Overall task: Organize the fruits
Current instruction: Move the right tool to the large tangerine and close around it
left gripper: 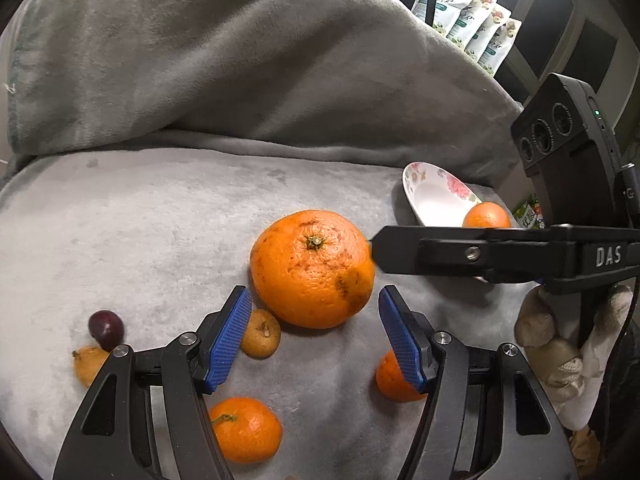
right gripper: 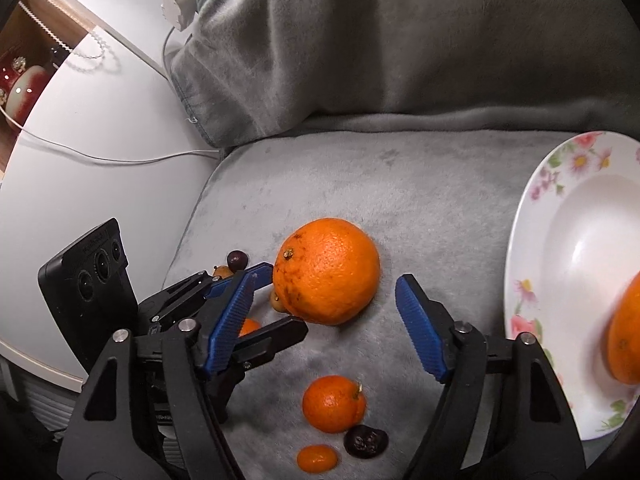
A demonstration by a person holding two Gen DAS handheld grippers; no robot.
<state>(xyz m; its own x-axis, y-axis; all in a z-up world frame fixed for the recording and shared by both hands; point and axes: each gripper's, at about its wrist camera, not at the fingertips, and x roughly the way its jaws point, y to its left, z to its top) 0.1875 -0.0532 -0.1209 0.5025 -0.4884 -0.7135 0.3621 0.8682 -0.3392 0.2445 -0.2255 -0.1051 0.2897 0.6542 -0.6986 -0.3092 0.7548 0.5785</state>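
Both grippers have jaws spread wide, nothing clamped. Left gripper point(left gripper: 314, 334) sits low over the grey blanket point(left gripper: 160, 220), blue pads point(left gripper: 228, 340) either side of the near face of the big orange point(left gripper: 314, 268) but not touching it. Right gripper point(right gripper: 324, 328) comes at the same big orange point(right gripper: 328, 270) from the other side, also short of contact; in the left wrist view one of its black fingers point(left gripper: 460, 254) ends right at the orange's right flank, can't tell if it touches.

Big orange rests on the blanket, stem up, well apart from the plate.

Around it, left wrist view:
- brown kiwi-like fruit point(left gripper: 261, 333) just beside the orange, partly behind the left pad
- mandarin point(left gripper: 246, 429) with stem, nearer the camera between the fingers
- another mandarin point(left gripper: 394, 378) partly hidden by the right pad
- dark plum point(left gripper: 106, 329) touching a small yellow-orange fruit point(left gripper: 89, 364), off to the left

Floral plate point(left gripper: 436, 192) lies far right on the blanket, one orange point(left gripper: 486, 216) at its near edge. Right wrist view shows the same plate point(right gripper: 560, 208) with that orange point(right gripper: 626, 336) in it, cut off by the frame. Near that camera: a mandarin point(right gripper: 334, 403), a dark wrinkled fruit point(right gripper: 366, 442), a small orange fruit point(right gripper: 317, 458).
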